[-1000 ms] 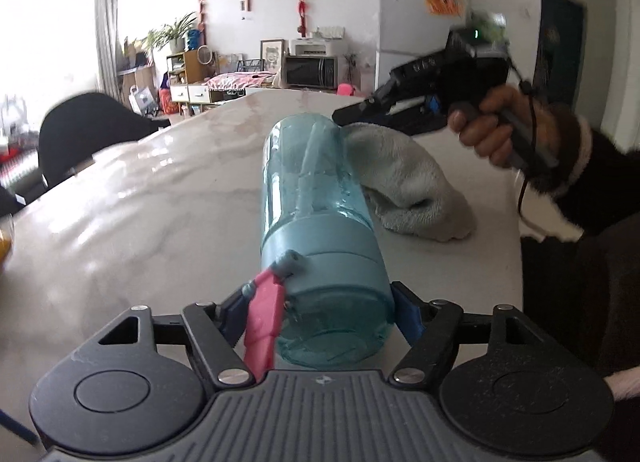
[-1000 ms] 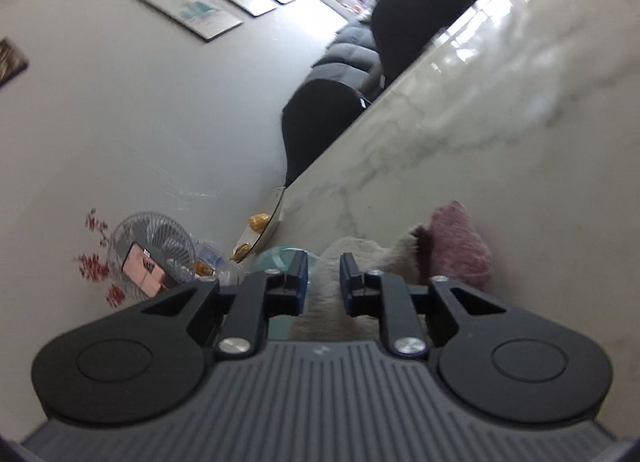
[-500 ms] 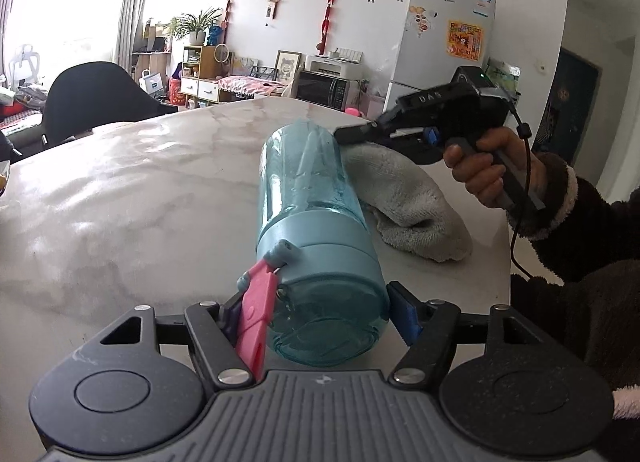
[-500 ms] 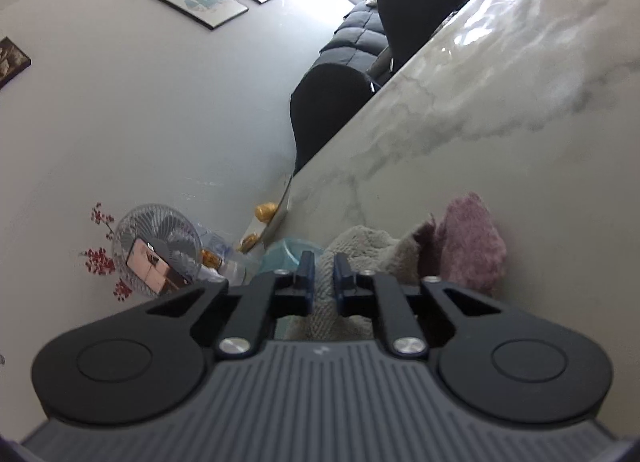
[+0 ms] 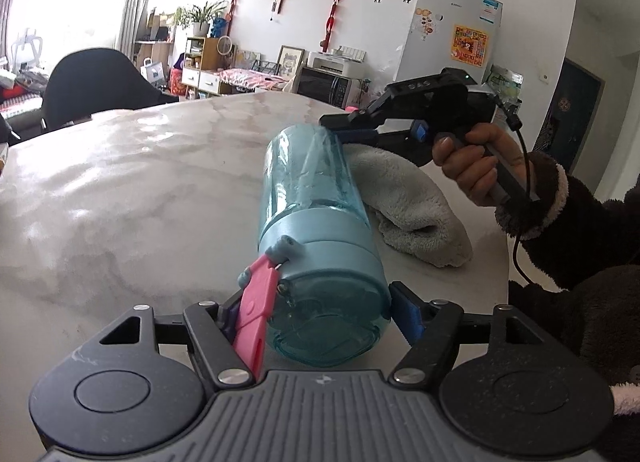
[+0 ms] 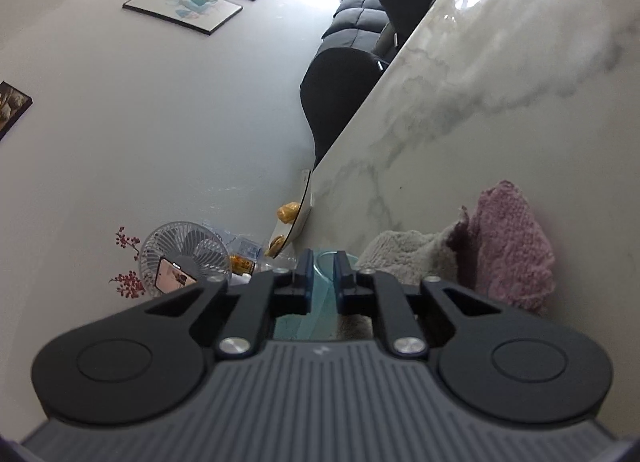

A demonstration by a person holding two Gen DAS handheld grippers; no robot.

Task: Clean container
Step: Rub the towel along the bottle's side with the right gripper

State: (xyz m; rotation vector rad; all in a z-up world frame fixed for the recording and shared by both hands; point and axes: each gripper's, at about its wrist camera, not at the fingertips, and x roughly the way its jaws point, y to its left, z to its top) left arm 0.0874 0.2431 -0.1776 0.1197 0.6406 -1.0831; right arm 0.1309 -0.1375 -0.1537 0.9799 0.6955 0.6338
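A translucent blue bottle (image 5: 312,198) with a pale blue lid and a pink flip tab (image 5: 256,302) lies level, lid end toward me. My left gripper (image 5: 316,312) is shut on that lid end. A hand holds my right gripper (image 5: 344,128) at the bottle's far end, touching its upper right edge. A grey fluffy towel (image 5: 412,202) hangs from that gripper down onto the marble table (image 5: 140,190). In the right wrist view the right gripper (image 6: 323,262) is rolled sideways, its jaws nearly together. The bottle's rim (image 6: 324,262) shows in the gap and the grey towel (image 6: 408,254) sits just right of it.
A pink cloth (image 6: 512,246) lies against the grey towel. Black chairs (image 5: 96,82) stand along the table's far side, and a plate with yellow food (image 6: 298,214) sits at its edge. A dark fuzzy sleeve (image 5: 560,206) fills the right side.
My right gripper has slid along the towel toward the bottle's far end; the bottle's rim now shows between its fingers. The left gripper keeps its hold, tilted up slightly.
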